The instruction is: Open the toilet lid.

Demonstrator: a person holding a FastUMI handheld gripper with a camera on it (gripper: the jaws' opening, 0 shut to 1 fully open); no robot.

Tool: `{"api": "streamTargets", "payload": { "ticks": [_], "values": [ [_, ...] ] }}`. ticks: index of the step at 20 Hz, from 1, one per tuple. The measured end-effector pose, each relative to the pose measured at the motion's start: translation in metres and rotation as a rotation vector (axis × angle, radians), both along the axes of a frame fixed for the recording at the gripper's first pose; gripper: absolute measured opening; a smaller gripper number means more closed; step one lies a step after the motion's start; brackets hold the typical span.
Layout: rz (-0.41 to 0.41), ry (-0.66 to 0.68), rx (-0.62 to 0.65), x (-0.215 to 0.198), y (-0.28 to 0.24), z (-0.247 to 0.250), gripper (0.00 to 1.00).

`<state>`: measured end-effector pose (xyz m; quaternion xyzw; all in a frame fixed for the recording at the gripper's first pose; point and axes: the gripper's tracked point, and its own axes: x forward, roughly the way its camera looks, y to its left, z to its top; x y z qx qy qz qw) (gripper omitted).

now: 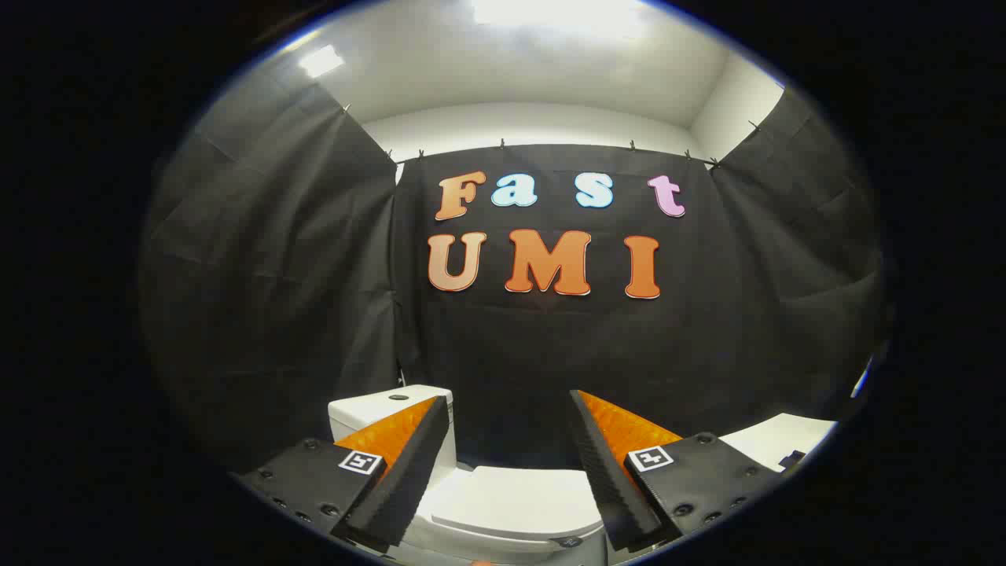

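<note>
A white toilet stands low against the black cloth wall. Its lid [515, 495] lies flat and closed, seen between and below my fingers. The white tank [377, 409] with a dark flush button rises behind the left finger. My gripper [511, 399] hangs above the lid, open wide, with nothing between its orange and black fingers [409, 464]. The fingertips point at the cloth wall beyond the toilet and touch nothing.
Black cloth walls close in behind and on both sides. A white flat surface [778, 440] with a small dark object on it sits to the right of the toilet, behind the right finger.
</note>
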<state>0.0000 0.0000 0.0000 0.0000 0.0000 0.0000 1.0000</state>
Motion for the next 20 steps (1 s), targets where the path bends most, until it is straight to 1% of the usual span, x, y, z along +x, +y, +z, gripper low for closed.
{"api": "streamTargets", "payload": {
  "ticks": [8, 20],
  "values": [
    [0.015, -0.005, -0.022, -0.001, 0.01, 0.005, 0.98],
    [0.014, 0.004, 0.004, -0.002, 0.004, -0.001, 0.98]
  ]
}}
